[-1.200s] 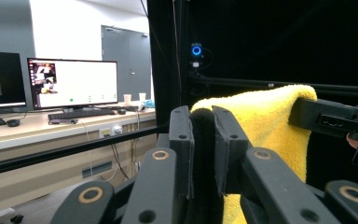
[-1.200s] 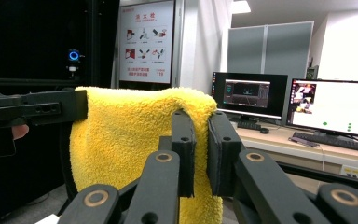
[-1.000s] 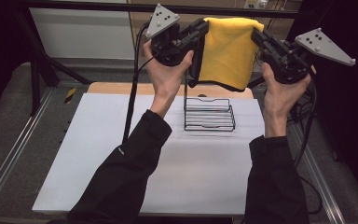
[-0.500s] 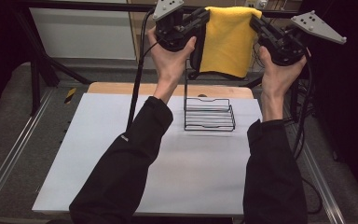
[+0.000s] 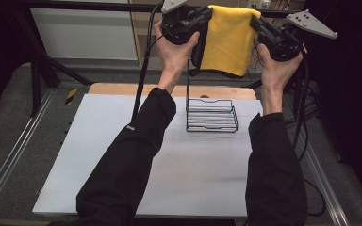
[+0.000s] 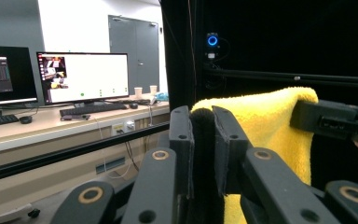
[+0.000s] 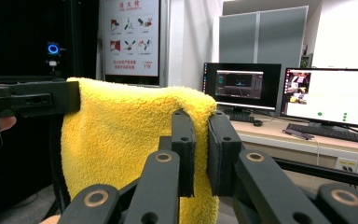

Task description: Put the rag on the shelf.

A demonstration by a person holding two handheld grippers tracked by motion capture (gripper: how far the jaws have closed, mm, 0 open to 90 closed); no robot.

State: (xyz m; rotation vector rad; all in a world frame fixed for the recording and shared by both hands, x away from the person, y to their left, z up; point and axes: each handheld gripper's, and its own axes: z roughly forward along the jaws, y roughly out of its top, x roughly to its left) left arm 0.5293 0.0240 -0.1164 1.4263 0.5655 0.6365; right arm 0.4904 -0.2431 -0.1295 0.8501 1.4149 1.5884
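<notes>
A yellow towel (image 5: pixel 228 40) hangs folded in the air high above the far side of the table, stretched between both grippers. My left gripper (image 5: pixel 206 15) is shut on its top left corner, and my right gripper (image 5: pixel 253 20) is shut on its top right corner. In the left gripper view the black jaws pinch the towel (image 6: pixel 265 116) edge at the left gripper (image 6: pixel 203 122), with the other gripper's jaw at the far corner. In the right gripper view the right gripper (image 7: pixel 200 125) clamps the fluffy towel (image 7: pixel 121 140). A black wire rack (image 5: pixel 211 115) stands on the table below the towel.
The white table top (image 5: pixel 122 155) has a wooden strip (image 5: pixel 122 89) along its far edge. Metal rails (image 5: pixel 9 160) run along both sides. Behind stand a desk with monitors (image 6: pixel 81 77) and a keyboard (image 6: pixel 93 108). Cables (image 5: pixel 143 70) trail from both grippers.
Both hands have carried the towel away from me and up the picture, keeping it stretched between them. The wire rack has stayed put.
</notes>
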